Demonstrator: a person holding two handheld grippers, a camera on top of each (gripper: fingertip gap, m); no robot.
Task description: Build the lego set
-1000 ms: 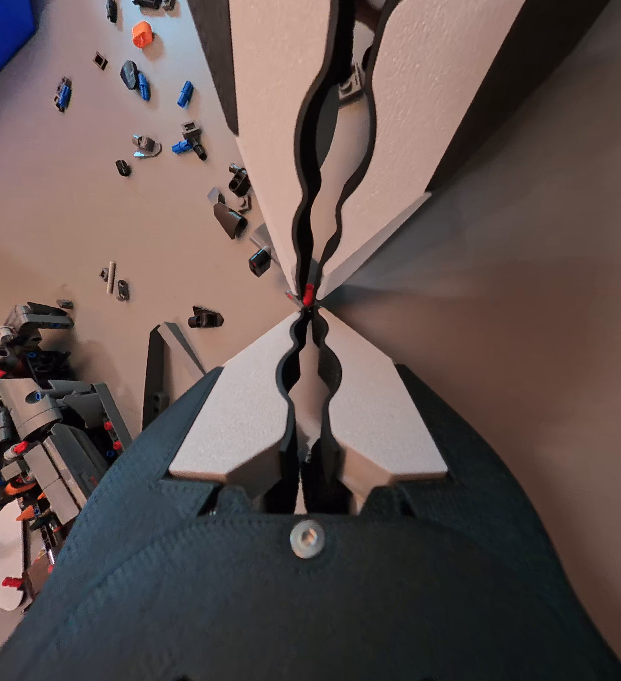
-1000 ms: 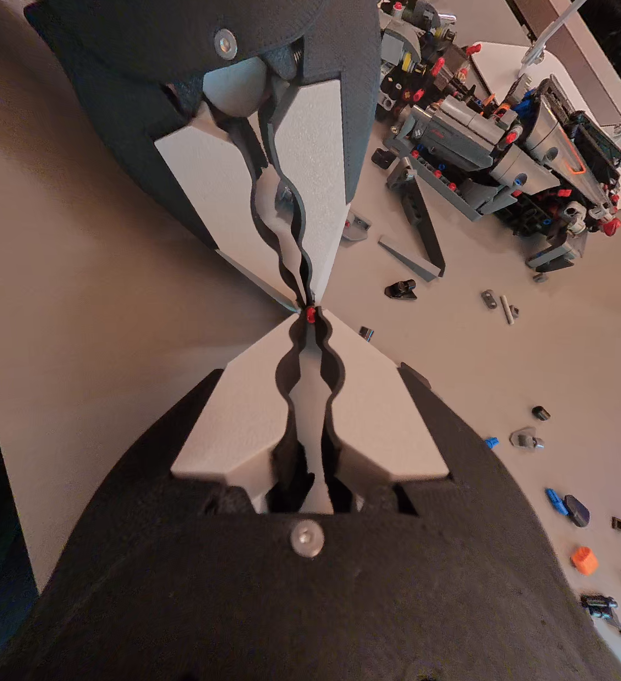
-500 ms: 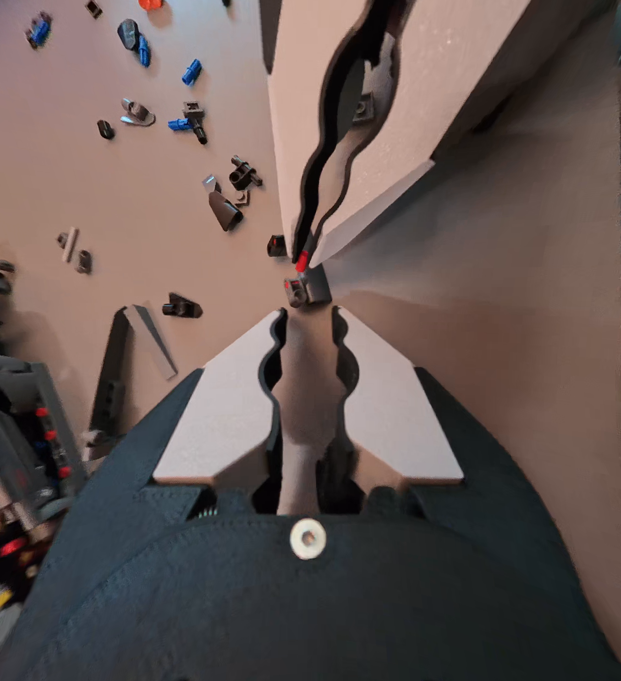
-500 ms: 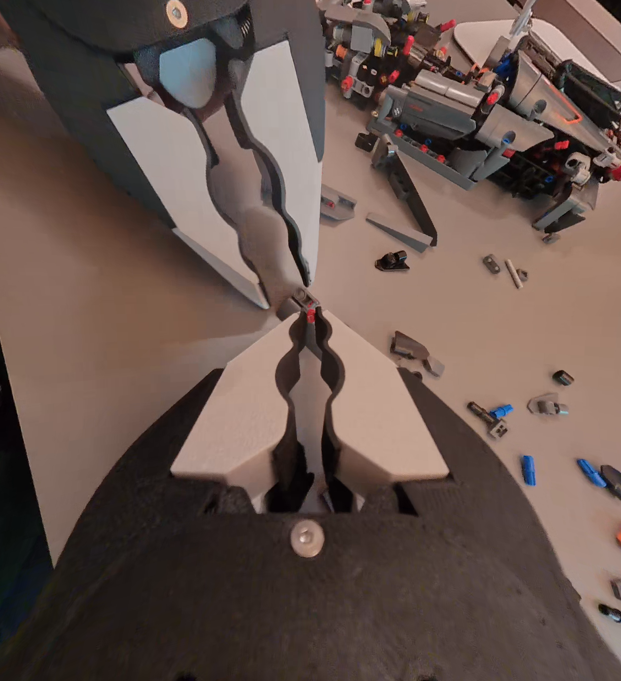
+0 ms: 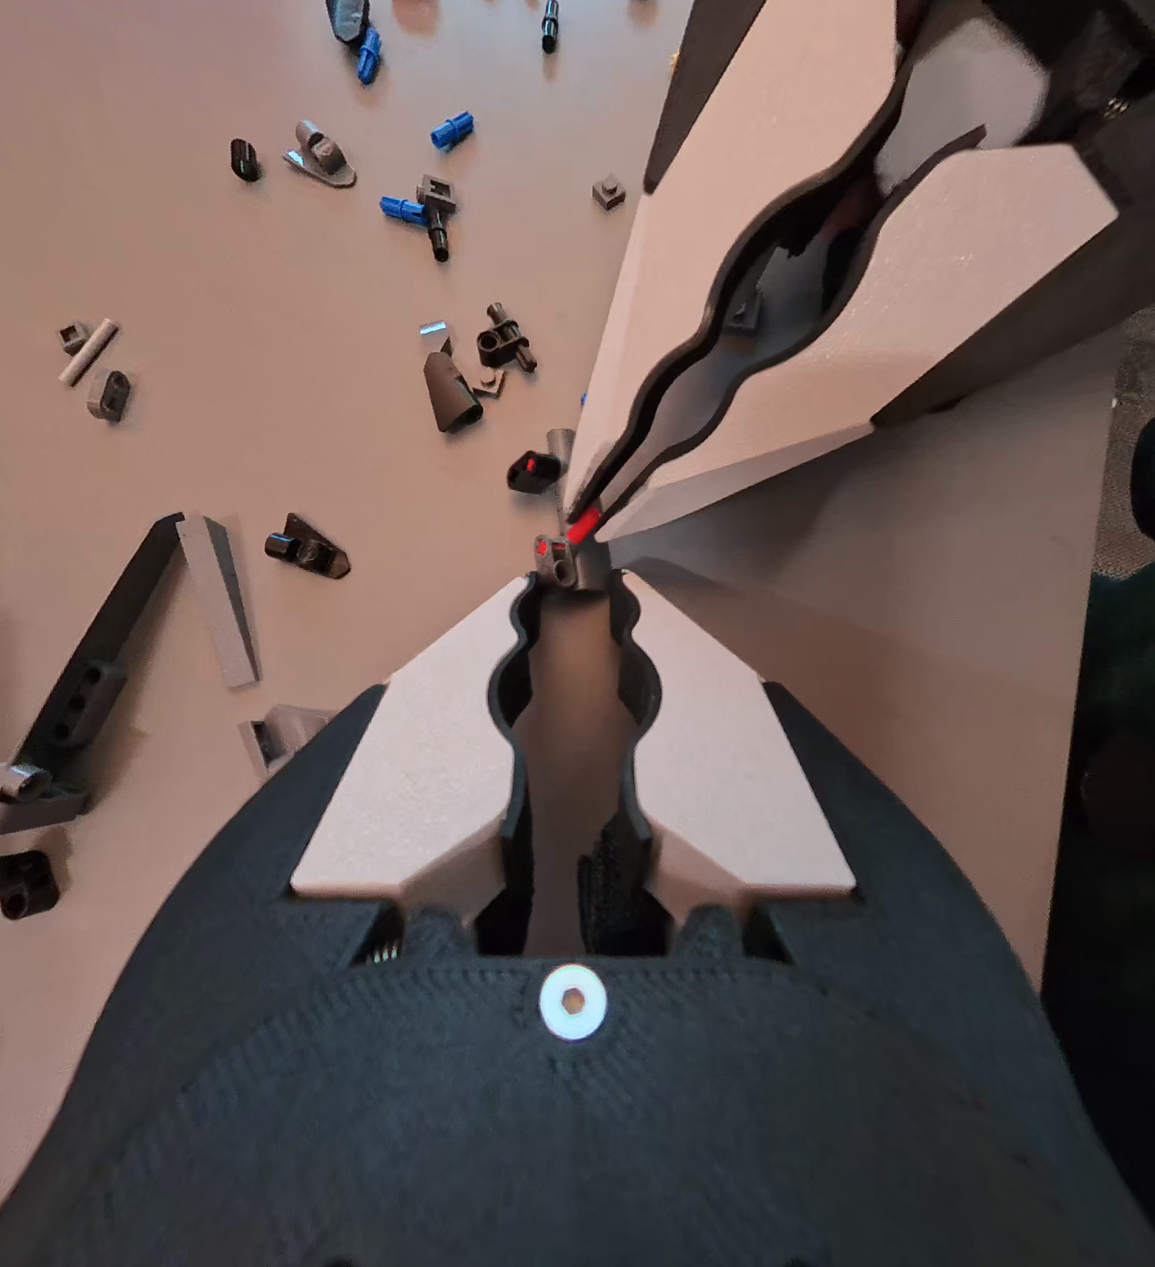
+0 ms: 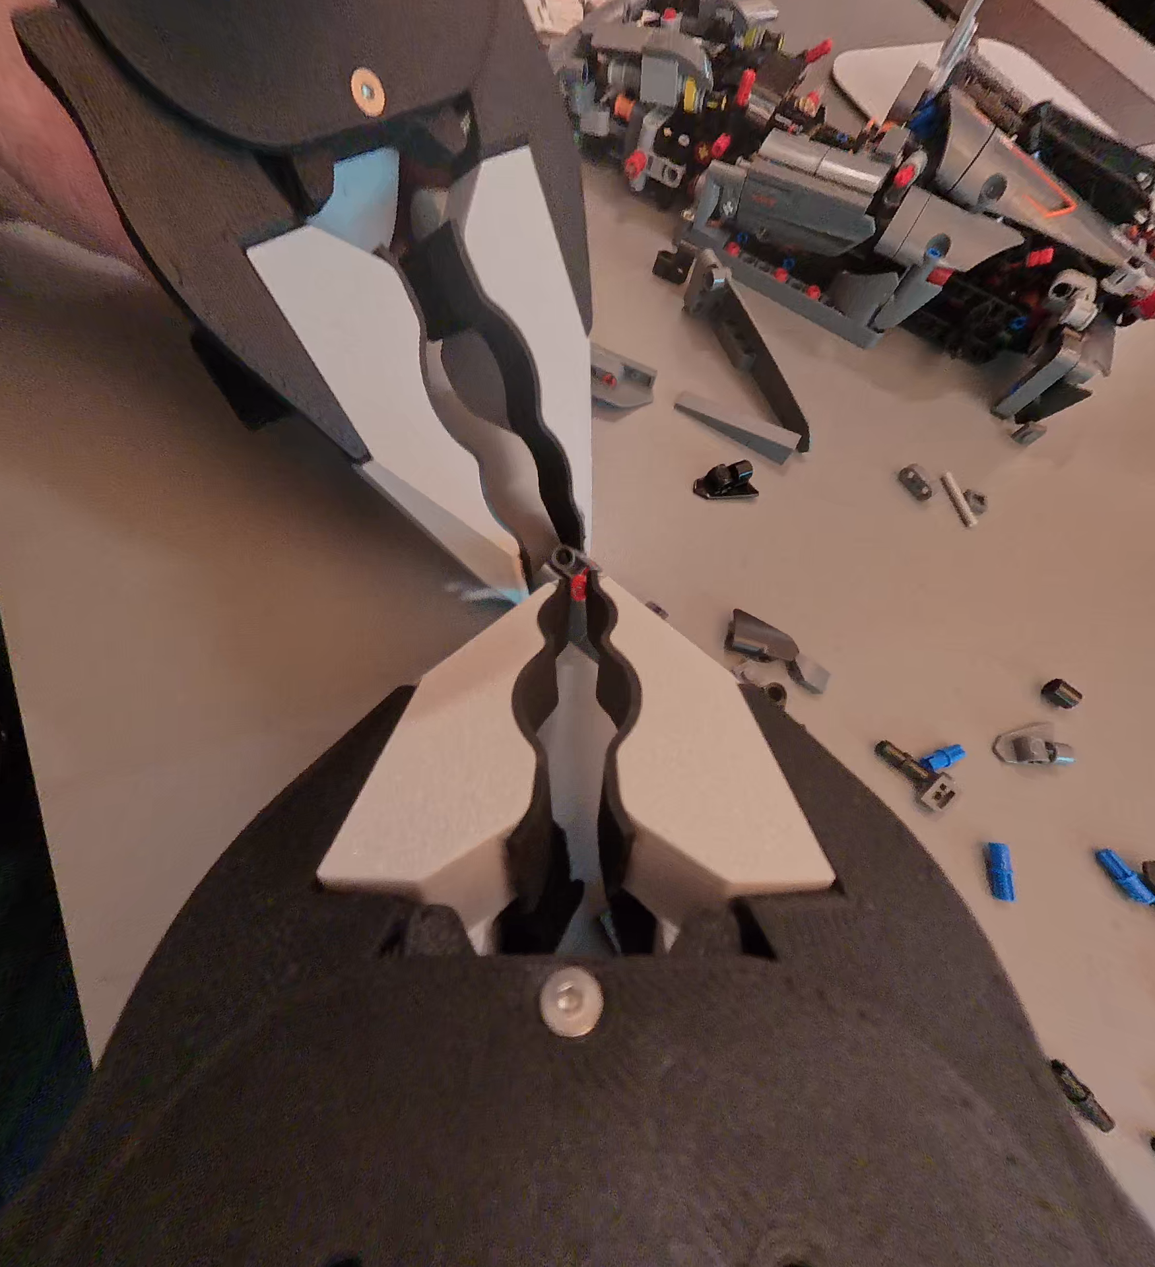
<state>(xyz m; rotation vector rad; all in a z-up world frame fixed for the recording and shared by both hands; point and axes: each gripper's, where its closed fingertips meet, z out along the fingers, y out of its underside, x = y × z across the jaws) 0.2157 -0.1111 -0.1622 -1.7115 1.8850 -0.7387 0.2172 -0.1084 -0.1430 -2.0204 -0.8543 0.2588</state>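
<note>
My right gripper [image 6: 578, 596] was pinched nearly closed on a small red pin [image 6: 579, 587], held just above the table [image 5: 801, 685]. Facing it tip to tip, my left gripper [image 5: 571, 583] stood part-way apart, its tips on either side of the small dark grey connector [image 5: 564, 563]; whether they truly clamped it I could not tell. The pin's free end [image 5: 581, 528] touched the connector's top, seemingly at a hole.

To do this well, I judged, the pin had to line up straight with the hole and go in by a short axial push, with the left gripper bracing the connector against twisting. A skewed push could flick either part away.

Beyond lay loose pieces: a black wedge piece [image 6: 725, 480], blue pins [image 6: 998, 871], and further off the half-built grey model [image 6: 904, 192].
</note>
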